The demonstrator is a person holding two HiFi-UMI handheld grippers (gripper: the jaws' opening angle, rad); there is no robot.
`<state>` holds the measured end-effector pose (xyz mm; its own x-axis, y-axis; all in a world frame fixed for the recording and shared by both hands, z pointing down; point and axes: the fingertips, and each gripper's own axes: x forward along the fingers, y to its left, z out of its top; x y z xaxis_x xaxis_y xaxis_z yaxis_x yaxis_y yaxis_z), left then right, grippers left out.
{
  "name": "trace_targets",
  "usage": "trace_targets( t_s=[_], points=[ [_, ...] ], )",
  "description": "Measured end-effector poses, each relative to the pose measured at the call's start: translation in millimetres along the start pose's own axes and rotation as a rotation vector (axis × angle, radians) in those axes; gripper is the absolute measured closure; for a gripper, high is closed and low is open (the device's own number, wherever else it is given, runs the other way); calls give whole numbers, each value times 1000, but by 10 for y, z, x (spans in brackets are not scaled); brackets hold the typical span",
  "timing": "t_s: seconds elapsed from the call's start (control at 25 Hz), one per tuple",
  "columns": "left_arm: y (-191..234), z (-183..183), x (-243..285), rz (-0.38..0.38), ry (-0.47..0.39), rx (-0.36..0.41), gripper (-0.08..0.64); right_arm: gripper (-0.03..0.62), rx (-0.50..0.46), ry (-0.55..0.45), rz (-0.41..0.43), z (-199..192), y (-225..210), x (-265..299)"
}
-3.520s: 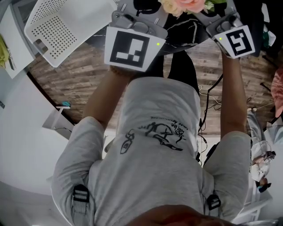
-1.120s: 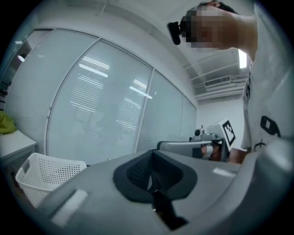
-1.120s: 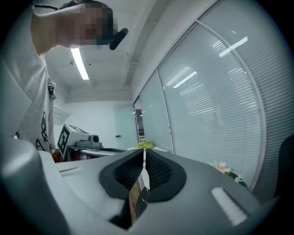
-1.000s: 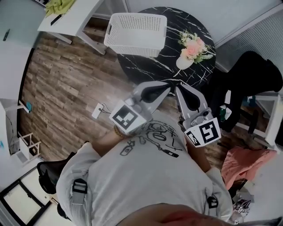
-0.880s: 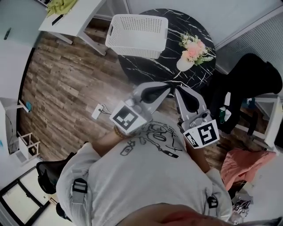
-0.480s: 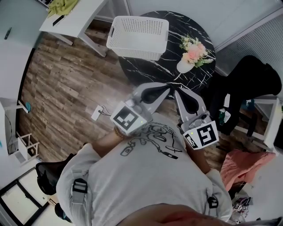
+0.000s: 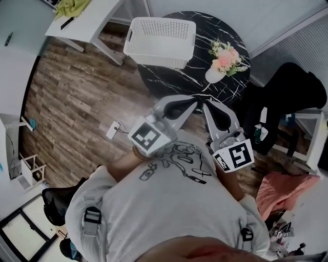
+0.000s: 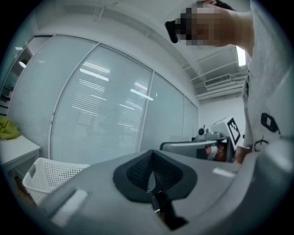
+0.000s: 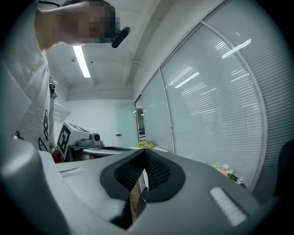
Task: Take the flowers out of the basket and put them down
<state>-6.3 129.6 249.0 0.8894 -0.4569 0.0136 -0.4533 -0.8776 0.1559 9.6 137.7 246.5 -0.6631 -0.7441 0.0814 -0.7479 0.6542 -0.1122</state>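
The flowers [image 7: 224,56] sit on the dark round table [image 7: 169,77], near the white basket [image 7: 160,42] and outside it, so the job looks finished. The left gripper [image 8: 152,158] and right gripper [image 9: 144,156] are pinched together on nothing (held level by the person's chest, well apart from the table), probably because nothing remains to carry.

- On table [image 7: 179,81], L side: basket [image 7: 156,59].
- On table, R side: flowers [image 7: 225,57], well apart from basket.
- L of table: desk [image 7: 89,23] w/ cloth [image 7: 69,6] on it.
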Motion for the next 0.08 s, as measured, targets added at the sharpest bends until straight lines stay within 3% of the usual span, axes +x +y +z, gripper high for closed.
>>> trace_targets(
  t_s=[0.08],
  points=[
    [6, -11, -2, 0, 0, 0, 558, 586, 0, -1, -3, -9, -11, 2]
  ],
)
